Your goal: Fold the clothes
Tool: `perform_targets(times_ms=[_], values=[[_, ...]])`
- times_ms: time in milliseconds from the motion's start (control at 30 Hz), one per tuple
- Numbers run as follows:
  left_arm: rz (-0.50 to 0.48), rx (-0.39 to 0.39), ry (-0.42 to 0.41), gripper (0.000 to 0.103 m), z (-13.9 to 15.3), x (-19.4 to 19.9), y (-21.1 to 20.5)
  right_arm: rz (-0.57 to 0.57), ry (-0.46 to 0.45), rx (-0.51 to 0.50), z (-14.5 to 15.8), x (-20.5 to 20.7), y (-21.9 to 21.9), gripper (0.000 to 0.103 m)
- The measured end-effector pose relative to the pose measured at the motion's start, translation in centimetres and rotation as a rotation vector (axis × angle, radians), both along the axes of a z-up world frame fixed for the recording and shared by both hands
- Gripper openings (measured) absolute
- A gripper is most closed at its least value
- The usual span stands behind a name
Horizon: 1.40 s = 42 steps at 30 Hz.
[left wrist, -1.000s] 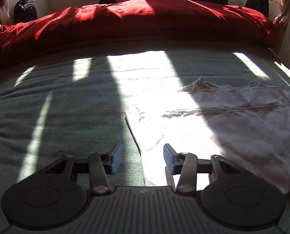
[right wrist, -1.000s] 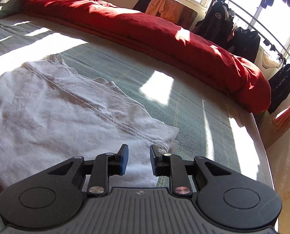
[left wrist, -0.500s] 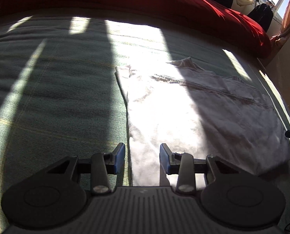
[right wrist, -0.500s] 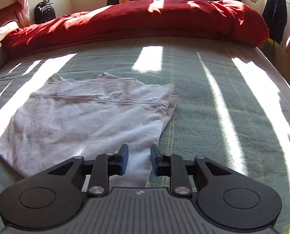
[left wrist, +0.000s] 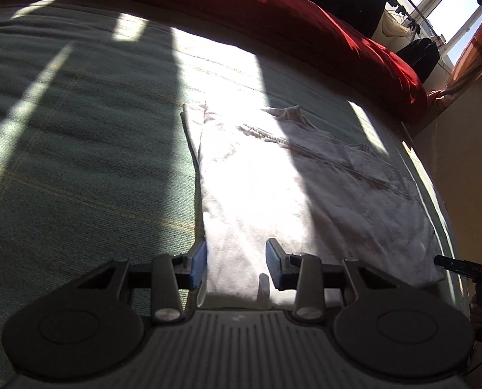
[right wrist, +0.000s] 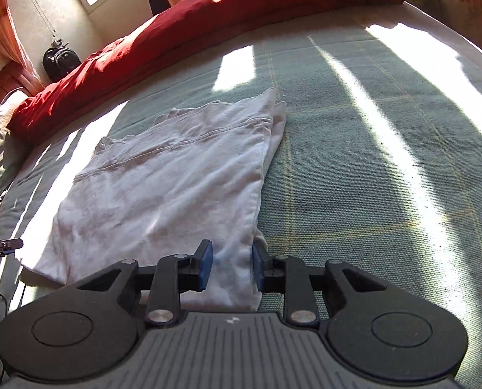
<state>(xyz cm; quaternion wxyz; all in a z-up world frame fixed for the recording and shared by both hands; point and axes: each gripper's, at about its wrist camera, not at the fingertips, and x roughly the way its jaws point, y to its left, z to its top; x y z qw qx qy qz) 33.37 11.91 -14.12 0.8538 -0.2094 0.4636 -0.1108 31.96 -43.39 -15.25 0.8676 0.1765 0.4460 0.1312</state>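
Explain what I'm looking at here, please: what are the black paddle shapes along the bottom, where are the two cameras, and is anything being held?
No robot arm is involved: a person carries a two-finger gripper in each hand, each with a fisheye camera looking forward along its fingers. The black shapes are the gripper bodies.

One picture comes from the left gripper, the other from the right gripper. Both look down at a white garment, partly folded and lying flat on a green bedspread, with a red duvet bunched along the far side.

Each gripper sits at a near corner of the garment, with cloth showing between its blue pads. Neither appears to pinch it yet, so nothing looks held. The other gripper's tip shows at each picture's edge.
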Motion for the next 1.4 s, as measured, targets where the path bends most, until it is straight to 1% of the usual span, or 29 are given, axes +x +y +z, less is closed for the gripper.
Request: perform_targets(times_ms=[133, 167, 200, 267, 300, 333, 367, 400, 467, 533, 600, 700, 733, 767, 833, 900, 967, 1000, 1067, 1133, 1167, 1233, 1300, 1400], values=[[-0.020, -0.049, 0.003, 0.036, -0.3, -1.1, 0.0, -0.056, 0.027, 0.126, -0.6, -0.1, -1.5, 0.032], [-0.028, -0.055, 0.005, 0.033, -0.5, -1.4, -0.1, -0.059, 0.029, 0.140, -0.8, -0.2, -1.7, 0.032], [-0.030, -0.047, 0.008, 0.023, -0.6, -1.7, -0.2, -0.062, 0.031, 0.152, -0.9, -0.4, -1.8, 0.032], [-0.014, -0.031, 0.015, 0.007, -0.8, -1.8, -0.2, -0.067, 0.029, 0.172, -1.2, -0.5, -2.0, 0.032], [-0.004, -0.037, 0.013, 0.006, -0.7, -1.8, -0.1, -0.068, 0.026, 0.180, -1.2, -0.5, -2.0, 0.031], [0.004, -0.042, 0.010, 0.005, -0.6, -1.8, -0.1, -0.069, 0.023, 0.188, -1.2, -0.5, -2.0, 0.029], [0.007, -0.042, 0.004, 0.004, -0.3, -1.8, -0.1, -0.066, 0.023, 0.178, -1.1, -0.4, -1.8, 0.016], [0.007, -0.038, -0.005, 0.003, 0.0, -1.9, -0.1, -0.063, 0.024, 0.165, -1.0, -0.3, -1.6, 0.009], [0.005, -0.028, -0.023, 0.002, 0.9, -2.3, -0.1, -0.053, 0.023, 0.143, -0.6, -0.3, -1.4, 0.008], [-0.003, -0.016, -0.033, 0.002, 1.8, -2.9, 0.1, -0.046, 0.019, 0.127, 0.0, -0.4, -1.5, 0.005], [-0.008, -0.012, -0.033, 0.002, 2.0, -3.4, 0.4, -0.043, 0.019, 0.108, 0.4, -0.6, -1.8, 0.003], [0.000, 0.011, 0.002, 0.004, 1.2, -3.2, 0.5, -0.050, 0.044, 0.087, -0.1, -0.8, -2.3, 0.003], [0.007, 0.019, 0.017, 0.005, 0.8, -3.0, 0.6, -0.052, 0.052, 0.086, -0.3, -0.9, -2.4, 0.003], [0.016, 0.026, 0.034, 0.012, 0.4, -2.8, 0.8, -0.055, 0.060, 0.079, -0.5, -0.9, -2.4, 0.003], [0.035, 0.048, 0.046, 0.014, 0.2, -2.7, 1.1, -0.057, 0.073, 0.064, -0.6, -0.9, -2.2, 0.003], [0.035, 0.081, 0.037, 0.021, 1.0, -3.0, 1.3, -0.042, 0.064, 0.022, 0.1, -1.1, -1.9, 0.004], [0.029, 0.133, 0.010, 0.021, 2.4, -3.2, 1.3, -0.025, 0.038, -0.044, 1.4, -1.4, -1.5, 0.005], [0.026, 0.162, -0.007, 0.022, 3.2, -3.3, 1.4, -0.019, 0.022, -0.081, 2.1, -1.5, -1.4, 0.008], [-0.001, 0.189, -0.056, 0.024, 4.9, -3.0, 1.0, 0.009, -0.026, -0.125, 3.7, -1.5, -0.8, 0.009], [-0.034, 0.168, -0.106, 0.031, 6.0, -1.6, -0.2, 0.051, -0.069, -0.145, 5.0, -1.1, 0.2, 0.010], [-0.048, 0.153, -0.120, 0.036, 6.1, -0.6, -1.1, 0.069, -0.080, -0.149, 5.3, -0.6, 1.0, 0.010], [-0.077, 0.124, -0.148, 0.037, 6.1, 1.5, -2.8, 0.103, -0.092, -0.158, 5.4, 0.6, 2.8, 0.010], [-0.096, 0.106, -0.143, 0.037, 5.1, 3.9, -4.4, 0.117, -0.091, -0.146, 4.8, 1.8, 4.2, 0.010], [-0.095, 0.131, -0.101, 0.036, 2.3, 7.0, -6.0, 0.119, -0.075, -0.112, 3.3, 3.1, 5.5, 0.010]])
